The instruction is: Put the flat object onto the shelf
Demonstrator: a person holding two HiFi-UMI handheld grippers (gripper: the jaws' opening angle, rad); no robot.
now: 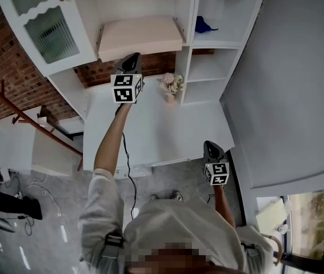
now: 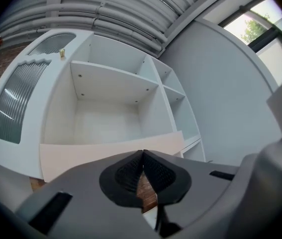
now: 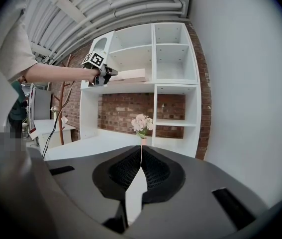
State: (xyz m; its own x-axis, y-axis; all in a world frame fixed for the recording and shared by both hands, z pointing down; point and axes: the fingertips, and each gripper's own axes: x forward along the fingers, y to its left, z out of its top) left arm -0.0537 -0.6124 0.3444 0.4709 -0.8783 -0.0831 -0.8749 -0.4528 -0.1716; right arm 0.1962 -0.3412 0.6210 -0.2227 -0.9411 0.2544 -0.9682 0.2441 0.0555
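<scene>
Right gripper (image 3: 141, 151), jaws together and empty, looks at flowers (image 3: 141, 123) on the desk (image 3: 96, 143). Left gripper (image 2: 143, 153) misses those: closed on nothing, it faces the board (image 2: 106, 151) lying on the shelf (image 3: 126, 87), glass door (image 2: 16, 103) beside.

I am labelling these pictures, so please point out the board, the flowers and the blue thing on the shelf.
board (image 1: 142, 36): head view, middle of its top face.
flowers (image 1: 171, 83): head view, on the blossoms.
blue thing (image 1: 203, 25): head view, its middle.

Left hand-held gripper (image 1: 132, 57) just beside pale flat board (image 1: 142, 34) on shelf (image 1: 186, 21); right hand-held gripper (image 1: 211, 145) over desk (image 1: 150, 136) near edge; flower vase (image 1: 171, 88) farther back.
</scene>
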